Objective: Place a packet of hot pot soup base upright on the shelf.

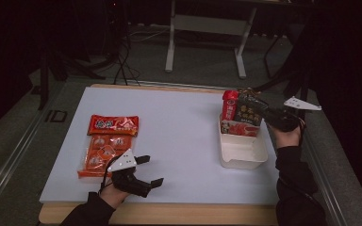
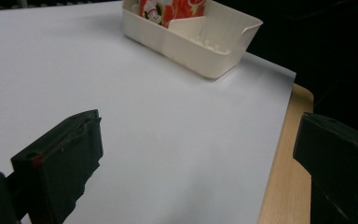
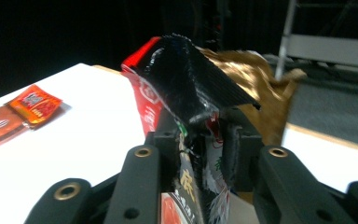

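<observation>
Right tongs (image 1: 269, 114) clamped on a black packet (image 1: 250, 111) over the cream bin (image 1: 242, 153), left tongs (image 1: 146, 170) apart, resting on the white desk (image 1: 179, 136).

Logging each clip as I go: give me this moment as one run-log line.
right gripper: jaws around black snack packet, over cream plastic bin | left gripper: open, idle over white table sheet | orange snack packs: untouched
</observation>
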The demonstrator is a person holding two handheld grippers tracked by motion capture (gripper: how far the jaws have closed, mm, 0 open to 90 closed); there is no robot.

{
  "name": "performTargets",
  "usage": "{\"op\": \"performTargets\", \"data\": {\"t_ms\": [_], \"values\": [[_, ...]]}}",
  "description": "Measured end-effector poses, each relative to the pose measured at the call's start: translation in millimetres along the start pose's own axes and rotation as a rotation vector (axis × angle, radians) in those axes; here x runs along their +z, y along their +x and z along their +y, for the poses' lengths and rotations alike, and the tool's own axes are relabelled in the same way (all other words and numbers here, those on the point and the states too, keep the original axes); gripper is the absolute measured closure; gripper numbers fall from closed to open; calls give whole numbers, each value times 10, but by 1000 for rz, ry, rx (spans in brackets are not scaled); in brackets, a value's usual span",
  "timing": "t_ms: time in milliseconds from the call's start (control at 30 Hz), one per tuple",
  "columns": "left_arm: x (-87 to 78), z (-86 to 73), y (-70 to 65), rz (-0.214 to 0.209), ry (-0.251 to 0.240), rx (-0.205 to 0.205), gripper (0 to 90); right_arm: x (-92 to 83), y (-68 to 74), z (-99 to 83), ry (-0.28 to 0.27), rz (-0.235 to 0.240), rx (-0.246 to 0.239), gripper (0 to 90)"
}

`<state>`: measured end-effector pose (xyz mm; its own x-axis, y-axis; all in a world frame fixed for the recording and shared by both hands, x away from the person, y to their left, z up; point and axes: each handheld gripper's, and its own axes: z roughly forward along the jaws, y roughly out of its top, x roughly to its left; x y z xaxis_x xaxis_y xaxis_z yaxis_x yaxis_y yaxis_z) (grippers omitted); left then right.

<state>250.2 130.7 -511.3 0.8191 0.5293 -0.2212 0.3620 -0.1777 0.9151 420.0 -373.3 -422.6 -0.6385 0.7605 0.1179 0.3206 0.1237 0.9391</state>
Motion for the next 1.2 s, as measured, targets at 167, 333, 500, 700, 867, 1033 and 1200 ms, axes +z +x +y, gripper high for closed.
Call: {"op": "performTargets", "data": {"t_ms": [167,333,500,700,867,1033,1200], "values": [[-4,2,-5,4,-25,13,17,-106,71,54,-5,-37,17,497],[-11,15,-9,-13,-13,-3,42,-261,202,218,-27,-74,-12,381],[-34,47,-19,14,23,-17,49,-361,361,345,-41,-79,-45,298],[-93,75,23,43,6,-34,44,-445,579,414,-90,-106,-60,135],[-103,88,21,42,27,-32,48,-461,758,387,-106,-62,-49,113],[-108,103,7,30,52,-13,49,-442,948,327,-81,-20,-55,134],[-139,128,7,17,63,-11,50,-458,1096,270,-81,22,-66,136]]}}
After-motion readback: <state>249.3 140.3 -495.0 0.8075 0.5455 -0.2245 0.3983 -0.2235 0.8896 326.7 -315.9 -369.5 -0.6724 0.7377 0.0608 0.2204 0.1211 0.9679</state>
